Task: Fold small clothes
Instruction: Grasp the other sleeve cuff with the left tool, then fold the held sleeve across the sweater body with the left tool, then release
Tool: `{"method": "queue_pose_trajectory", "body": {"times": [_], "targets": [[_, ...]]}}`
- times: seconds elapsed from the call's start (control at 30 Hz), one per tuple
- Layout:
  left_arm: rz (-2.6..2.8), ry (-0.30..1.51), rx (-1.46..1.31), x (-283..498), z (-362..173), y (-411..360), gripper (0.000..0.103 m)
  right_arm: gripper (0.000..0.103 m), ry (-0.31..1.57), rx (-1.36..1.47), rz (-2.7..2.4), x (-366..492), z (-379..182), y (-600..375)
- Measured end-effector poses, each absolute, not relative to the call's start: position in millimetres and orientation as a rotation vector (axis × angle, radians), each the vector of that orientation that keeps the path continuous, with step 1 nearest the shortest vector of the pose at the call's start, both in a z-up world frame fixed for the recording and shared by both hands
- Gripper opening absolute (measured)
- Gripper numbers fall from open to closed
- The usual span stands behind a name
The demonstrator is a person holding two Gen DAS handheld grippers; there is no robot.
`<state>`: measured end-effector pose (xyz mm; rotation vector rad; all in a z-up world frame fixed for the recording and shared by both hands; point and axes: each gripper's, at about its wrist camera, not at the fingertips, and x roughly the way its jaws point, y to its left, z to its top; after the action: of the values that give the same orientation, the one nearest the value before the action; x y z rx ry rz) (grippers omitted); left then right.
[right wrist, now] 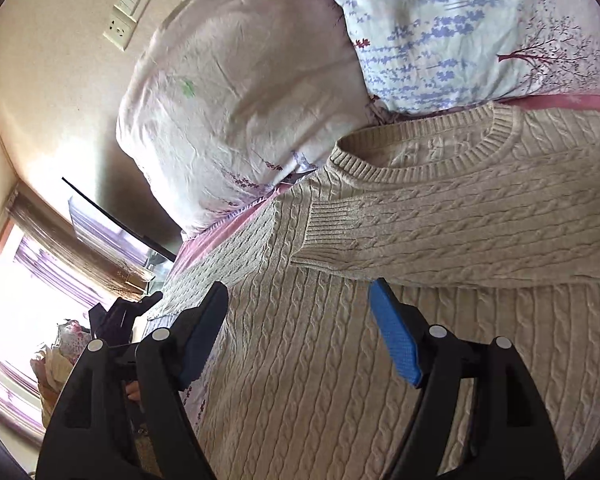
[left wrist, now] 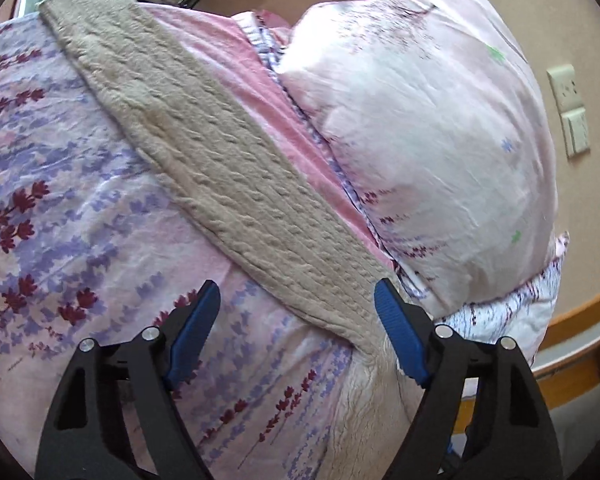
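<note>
Beige cable-knit sweater [right wrist: 340,340] lies flat on the pink floral bedspread [left wrist: 60,200] beside a pale pink pillow [left wrist: 420,120], one sleeve folded across its chest, while the left gripper [left wrist: 298,300] and right gripper [right wrist: 298,300] hover over it, both spread wide, holding nothing.

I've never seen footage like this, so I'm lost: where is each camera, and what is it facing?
Left wrist: on the left gripper, facing the beige cable-knit sweater edge-on on the floral bedsheet; blue-padded fingers open.
Right wrist: on the right gripper, over the sweater's ribbed collar; fingers open.
Shared: sweater, pale pink pillow, wall socket.
</note>
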<state>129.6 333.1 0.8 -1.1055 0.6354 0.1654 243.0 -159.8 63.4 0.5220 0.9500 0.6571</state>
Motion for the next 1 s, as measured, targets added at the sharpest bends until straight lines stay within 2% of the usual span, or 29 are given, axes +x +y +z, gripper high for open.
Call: {"method": "queue_pose_trajectory", "body": {"times": [0.13,0.17,0.23,0.3,0.33,0.4,0.5,0.6,0.77,0.87,1.0], "targets": [[0.233,0.612,-1.161,129.9,-2.6,349.3,0.068,0.075,0.933,0.547,0.651,233.6,64.6,-178.7],[0.247,0.609,-1.179,130.6,-4.2,352.8,0.064,0.075,0.931,0.554,0.653,231.0,65.1,-184.1],[0.269,0.601,-1.215,131.9,-8.1,361.2,0.053,0.076,0.924,0.561,0.653,226.5,65.9,-189.4],[0.285,0.593,-1.241,134.9,-13.4,369.0,0.035,0.076,0.914,0.556,0.647,222.5,65.7,-194.2],[0.291,0.591,-1.255,136.2,-17.0,373.2,0.030,0.076,0.908,0.553,0.642,221.2,65.1,-195.8],[0.304,0.597,-1.295,137.7,-23.8,379.8,0.011,0.076,0.892,0.546,0.631,216.8,67.2,-203.6],[0.300,0.557,-1.304,139.8,-17.8,379.8,0.007,0.076,0.858,0.529,0.601,209.6,73.2,-220.4],[0.237,0.493,-1.222,150.3,14.7,360.4,0.005,0.079,0.826,0.529,0.570,202.9,77.0,-237.8],[-0.067,0.476,-1.135,186.0,58.8,283.5,0.005,0.080,0.804,0.561,0.536,196.0,72.7,-260.2],[-0.238,0.526,-1.074,212.4,63.6,219.8,0.005,0.080,0.820,0.582,0.522,195.4,65.1,-265.8],[-0.330,0.700,-0.982,242.7,35.4,143.5,0.008,0.080,0.842,0.595,0.514,194.8,55.4,-267.4]]}}
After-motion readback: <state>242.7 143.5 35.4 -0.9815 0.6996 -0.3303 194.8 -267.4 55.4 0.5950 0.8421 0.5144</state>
